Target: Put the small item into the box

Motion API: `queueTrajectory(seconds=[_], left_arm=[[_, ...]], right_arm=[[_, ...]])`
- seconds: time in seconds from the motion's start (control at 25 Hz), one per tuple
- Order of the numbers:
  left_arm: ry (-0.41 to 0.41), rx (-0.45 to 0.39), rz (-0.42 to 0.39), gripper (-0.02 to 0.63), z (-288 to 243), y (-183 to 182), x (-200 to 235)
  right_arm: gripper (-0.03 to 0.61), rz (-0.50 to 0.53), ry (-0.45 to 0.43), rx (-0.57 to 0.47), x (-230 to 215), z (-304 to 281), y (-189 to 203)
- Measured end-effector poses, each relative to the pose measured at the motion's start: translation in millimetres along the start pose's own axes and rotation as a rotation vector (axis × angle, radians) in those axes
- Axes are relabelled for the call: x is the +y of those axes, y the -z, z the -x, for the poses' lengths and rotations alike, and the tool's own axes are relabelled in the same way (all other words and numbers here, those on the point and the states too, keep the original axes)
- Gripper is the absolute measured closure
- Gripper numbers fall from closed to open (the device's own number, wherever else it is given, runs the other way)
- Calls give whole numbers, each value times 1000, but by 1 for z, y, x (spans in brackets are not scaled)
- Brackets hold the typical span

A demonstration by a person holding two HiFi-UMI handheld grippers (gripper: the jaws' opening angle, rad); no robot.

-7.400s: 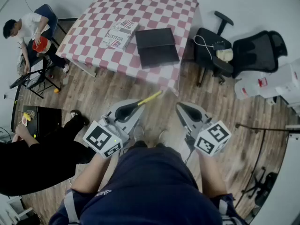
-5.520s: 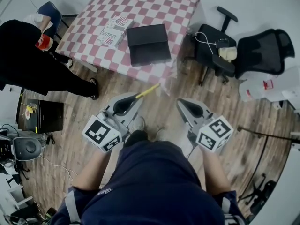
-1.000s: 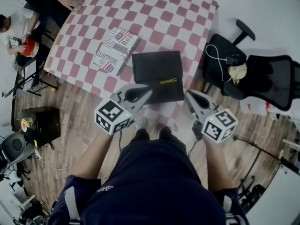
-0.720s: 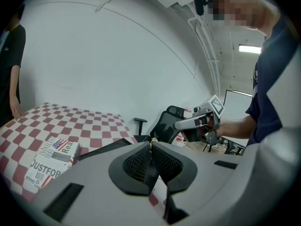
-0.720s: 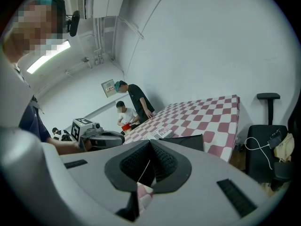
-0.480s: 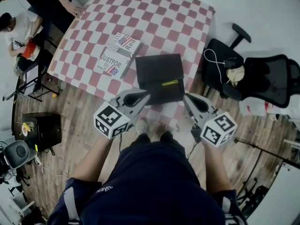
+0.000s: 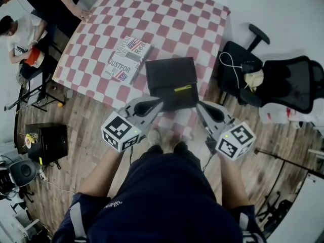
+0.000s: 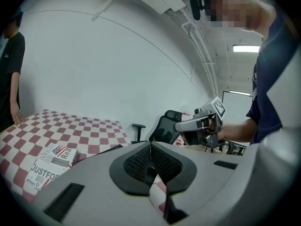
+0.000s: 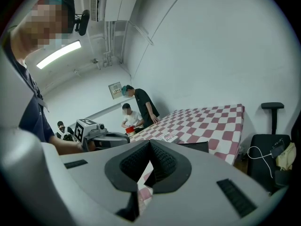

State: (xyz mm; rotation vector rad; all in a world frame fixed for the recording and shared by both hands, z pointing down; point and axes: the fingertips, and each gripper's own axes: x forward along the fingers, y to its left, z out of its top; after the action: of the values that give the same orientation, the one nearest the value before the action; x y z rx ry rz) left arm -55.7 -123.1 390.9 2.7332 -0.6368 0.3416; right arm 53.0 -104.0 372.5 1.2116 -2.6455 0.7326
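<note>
A black box (image 7: 169,75) lies near the front edge of the red-and-white checked table (image 7: 172,19). My left gripper (image 7: 161,101) is at that edge, shut on a thin stick whose yellow tip (image 7: 183,88) reaches over the box lid. In the left gripper view the pads (image 8: 150,145) meet, and the stick does not show there. My right gripper (image 7: 198,105) hangs just right of the box's near corner; its jaws (image 9: 150,141) are closed with nothing between them. The box (image 9: 195,146) also appears past the right jaws.
A printed book (image 7: 126,58) lies left of the box. Black office chairs (image 7: 283,82) stand on the wood floor to the right. Two people (image 7: 30,24) are by the table's far left corner. A black case (image 7: 45,140) sits on the floor at left.
Since the oldest frames I have come from the open floor up to the table. The stick's yellow tip, once over the floor, is over the box. Both grippers rose slightly in the last second.
</note>
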Motion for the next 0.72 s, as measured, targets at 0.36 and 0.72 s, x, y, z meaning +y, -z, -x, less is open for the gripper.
queueTrajectory(seconds=[0.36,0.72], left_arm=[[7,4,-8,580,-10,-2,-5],[6,1,-5,580,-17,-7,-4]], right_arm=[[563,10,-9,3,-3,3,2],[563,19,-21,13,-8,1,1]])
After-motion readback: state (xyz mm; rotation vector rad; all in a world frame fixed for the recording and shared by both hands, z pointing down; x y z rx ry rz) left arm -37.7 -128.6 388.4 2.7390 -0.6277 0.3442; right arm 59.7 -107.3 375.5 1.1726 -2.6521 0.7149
